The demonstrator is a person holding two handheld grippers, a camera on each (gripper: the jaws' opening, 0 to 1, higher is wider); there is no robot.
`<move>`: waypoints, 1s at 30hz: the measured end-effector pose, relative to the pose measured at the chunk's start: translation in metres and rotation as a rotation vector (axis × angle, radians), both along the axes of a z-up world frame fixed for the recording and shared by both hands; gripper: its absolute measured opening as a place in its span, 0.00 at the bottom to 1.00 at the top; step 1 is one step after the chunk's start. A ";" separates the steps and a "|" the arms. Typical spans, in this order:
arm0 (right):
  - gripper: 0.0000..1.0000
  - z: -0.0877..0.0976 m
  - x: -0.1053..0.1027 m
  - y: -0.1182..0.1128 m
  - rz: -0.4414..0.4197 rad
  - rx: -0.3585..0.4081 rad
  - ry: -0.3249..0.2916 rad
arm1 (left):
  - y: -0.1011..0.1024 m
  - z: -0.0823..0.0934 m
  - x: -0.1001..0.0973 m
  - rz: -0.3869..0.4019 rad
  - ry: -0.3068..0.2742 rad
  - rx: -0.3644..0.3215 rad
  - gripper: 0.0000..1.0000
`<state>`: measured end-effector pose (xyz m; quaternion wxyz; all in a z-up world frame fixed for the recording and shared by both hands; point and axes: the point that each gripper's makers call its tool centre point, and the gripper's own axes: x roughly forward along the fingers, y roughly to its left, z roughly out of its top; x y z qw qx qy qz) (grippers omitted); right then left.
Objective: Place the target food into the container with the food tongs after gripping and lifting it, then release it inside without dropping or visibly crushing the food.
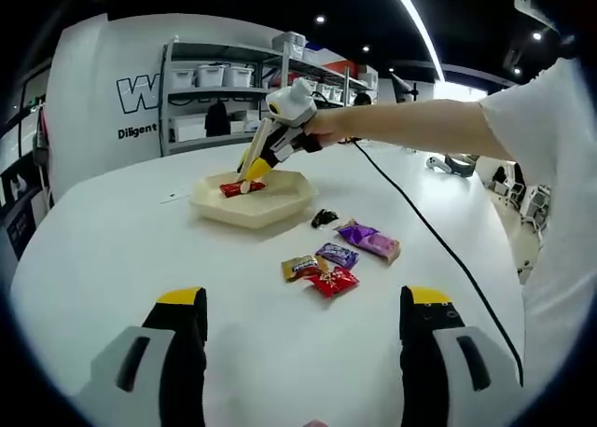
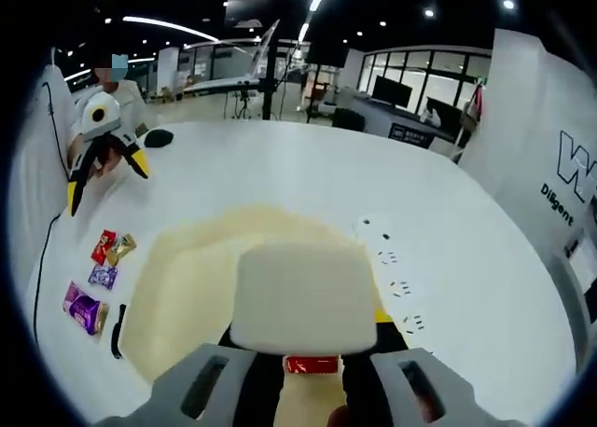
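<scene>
White round table (image 1: 112, 259), large, bearing all items. Person's arm (image 1: 420, 124), bare, extended level from the right of the left gripper view, white sleeve at the shoulder, hand wrapped around the right gripper (image 1: 250, 180); this gripper slopes down and to the left, its yellow tips lowered into the container. Left gripper (image 1: 303, 320), held low and near the table edge, its two yellow-capped jaws well apart with nothing between them; in the right gripper view it appears at far left (image 2: 103, 180), jaws splayed above the table. Container (image 1: 254, 200), cream, shallow, hexagonal tray, standing on the table beyond the loose sweets; seen close below the camera in the right gripper view (image 2: 187, 278). Black cable (image 1: 420, 222), running from the hand across the table. Target food: red-wrapped candy (image 1: 230, 188), lying inside the container at the right gripper's tips, also seen low in the right gripper view (image 2: 311, 365); whether the tips pinch it or merely touch it cannot be told. Loose wrapped sweets (image 1: 340, 259), purple, red and gold, clustered on the table just beside the container. Small black object (image 1: 324, 218), between container and sweets.
</scene>
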<state>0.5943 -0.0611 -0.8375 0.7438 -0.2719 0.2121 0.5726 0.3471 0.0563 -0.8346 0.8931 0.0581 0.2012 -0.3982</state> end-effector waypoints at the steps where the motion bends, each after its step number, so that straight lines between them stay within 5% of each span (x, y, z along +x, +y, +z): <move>1: 0.16 0.000 0.000 0.000 0.002 -0.001 -0.002 | 0.000 0.000 0.000 0.000 0.000 0.001 0.83; 30: 0.18 0.016 -0.003 -0.004 -0.009 0.003 -0.032 | -0.003 -0.001 -0.005 -0.008 -0.001 -0.004 0.82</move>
